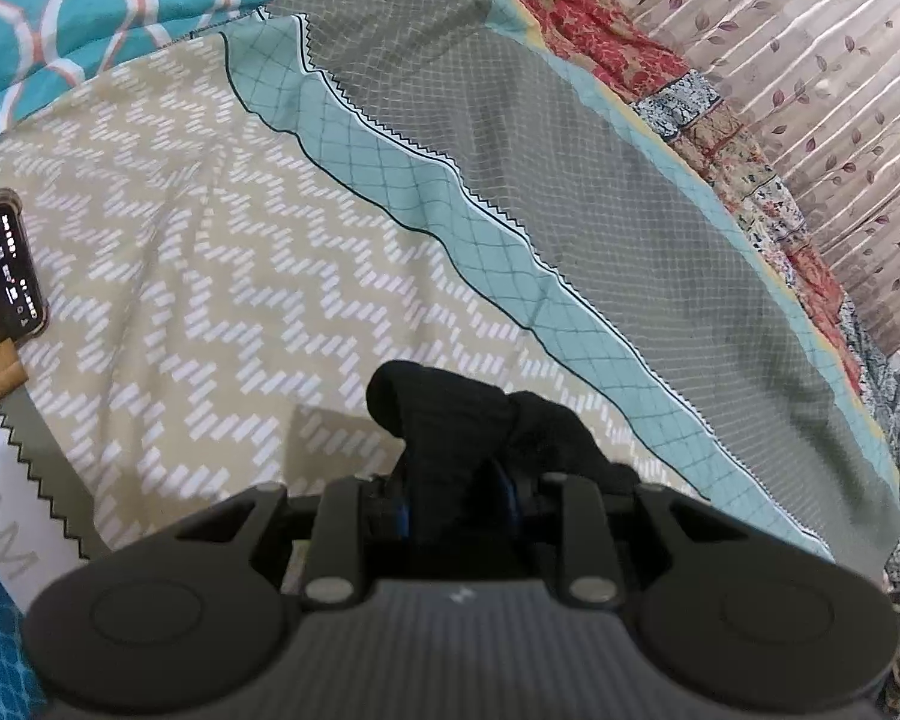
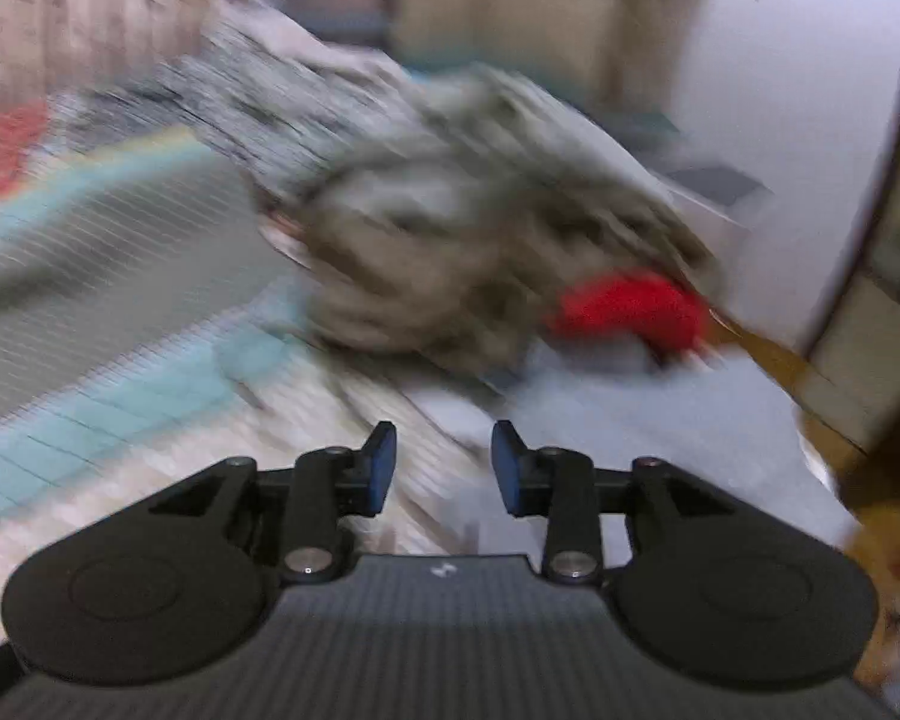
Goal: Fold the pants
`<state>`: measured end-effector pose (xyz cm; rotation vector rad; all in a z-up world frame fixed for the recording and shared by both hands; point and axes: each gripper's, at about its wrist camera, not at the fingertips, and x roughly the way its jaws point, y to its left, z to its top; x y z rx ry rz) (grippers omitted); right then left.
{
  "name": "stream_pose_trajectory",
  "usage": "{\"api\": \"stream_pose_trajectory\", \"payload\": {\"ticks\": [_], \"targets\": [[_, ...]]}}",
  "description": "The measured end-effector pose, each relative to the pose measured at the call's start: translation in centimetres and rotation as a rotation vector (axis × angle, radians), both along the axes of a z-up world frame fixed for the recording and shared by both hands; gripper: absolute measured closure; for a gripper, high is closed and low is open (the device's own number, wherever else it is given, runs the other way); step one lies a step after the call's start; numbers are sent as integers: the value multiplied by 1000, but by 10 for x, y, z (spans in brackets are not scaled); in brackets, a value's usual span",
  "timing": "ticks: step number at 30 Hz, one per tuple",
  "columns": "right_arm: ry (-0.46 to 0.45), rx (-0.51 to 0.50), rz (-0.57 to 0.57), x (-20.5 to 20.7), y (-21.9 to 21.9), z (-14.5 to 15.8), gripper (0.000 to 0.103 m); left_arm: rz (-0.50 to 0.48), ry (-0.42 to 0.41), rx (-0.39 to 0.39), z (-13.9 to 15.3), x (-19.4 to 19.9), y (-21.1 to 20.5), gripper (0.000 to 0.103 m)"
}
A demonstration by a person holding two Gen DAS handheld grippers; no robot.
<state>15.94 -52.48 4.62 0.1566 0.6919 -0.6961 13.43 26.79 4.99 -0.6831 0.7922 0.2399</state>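
- Left wrist view: a phone [image 1: 6, 276] is lying at the left edge of the bedspread [image 1: 210, 252], and a curtain [image 1: 810, 90] is hanging beyond the far edge. Your left gripper [image 1: 459, 498] is clenching the black pants [image 1: 450, 414]; the beige chevron area ahead is lying bare.
- Right wrist view, blurred: a heap of clothes [image 2: 450, 228] with a red item [image 2: 624, 306] is lying ahead. Your right gripper [image 2: 444, 468] is gaping, gripping nothing.

We see the bedsheet [image 1: 222, 252] spread over the bed, phone [image 1: 3, 276] at its left edge, pillow [image 1: 90, 18] behind, curtain [image 1: 810, 90] to the right. Right view, blurred: clothes heap [image 2: 450, 240] on the bed ahead.
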Motion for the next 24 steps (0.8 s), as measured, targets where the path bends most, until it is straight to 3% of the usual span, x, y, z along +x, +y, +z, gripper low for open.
{"api": "stream_pose_trajectory", "payload": {"ticks": [4, 9, 11, 13, 15, 17, 18, 19, 21, 24], "targets": [[-80, 147, 3, -47, -5, -15, 65, -16, -1, 15, 6, 2, -2, 80], [-113, 198, 118, -28, 25, -10, 63, -16, -36, 12, 16, 1, -1, 80], [-135, 210, 130, -15, 28, -10, 56, -10, -68, 0, 20, -4, 0, 80], [-156, 223, 128, 1, 32, -11, 40, -5, -98, -4, 23, -8, 1, 80], [-144, 234, 131, 26, 30, -18, 31, -3, -101, 1, 25, -10, 0, 80], [-100, 257, 123, 41, 29, -30, 34, -2, -86, 6, 24, -9, -1, 80], [-62, 279, 130, 48, 30, -39, 58, 0, -79, 8, 24, -9, -1, 80], [-20, 293, 147, 55, 31, -48, 91, 2, -76, 8, 24, -9, -1, 80], [15, 279, 161, 54, 38, -54, 91, 7, -76, 4, 25, -11, 0, 80], [-169, 263, 199, 13, 40, -24, 91, 11, -91, -2, 31, -17, 4, 80]]}}
